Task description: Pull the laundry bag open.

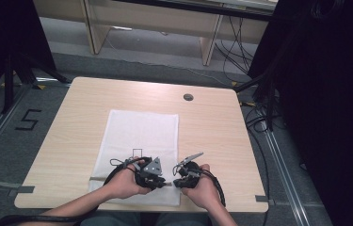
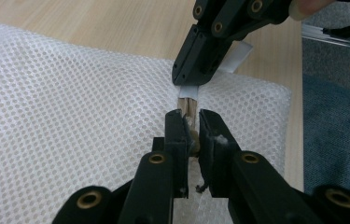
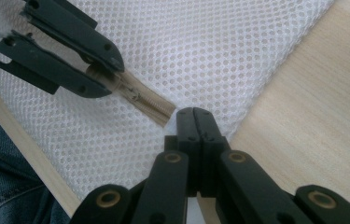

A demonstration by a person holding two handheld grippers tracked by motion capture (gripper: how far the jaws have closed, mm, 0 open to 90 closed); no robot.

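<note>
At the near edge of the tabletop (image 1: 212,122), the person's forearms are coming in from below, and each hand is holding a gripper over the near end of a white mesh bag (image 1: 139,136). The left gripper (image 2: 190,125) is clamping its jaws narrowly on the bag's beige zipper (image 3: 150,103), with the zipper's pull sitting between the pads. The right gripper (image 3: 195,116) is pinching its jaws fully together on the white corner of the bag, just beside the zipper's end. The two grippers are sitting close together, tips nearly meeting along the bag's near hem. In the right gripper view, blue denim (image 3: 4,186) is showing beyond the tabletop's edge.

The mesh bag is lying flat, running from the near edge toward the middle of the tabletop, a little left of centre. The tabletop is pale wood grain with rounded corners, and a small round dark cap (image 1: 188,97) is sitting in it toward the far right. Strips of grey tape (image 1: 21,189) are sticking at the near corners.

Farther off, grey carpeted floor (image 1: 47,101) is surrounding the tabletop, with a black figure five (image 1: 27,120) marked at the left. Black cables (image 1: 240,47) are trailing across the floor at the far right, near dark curtains (image 1: 334,94). A light wooden desk frame (image 1: 150,21) is standing at the far side of the room.
</note>
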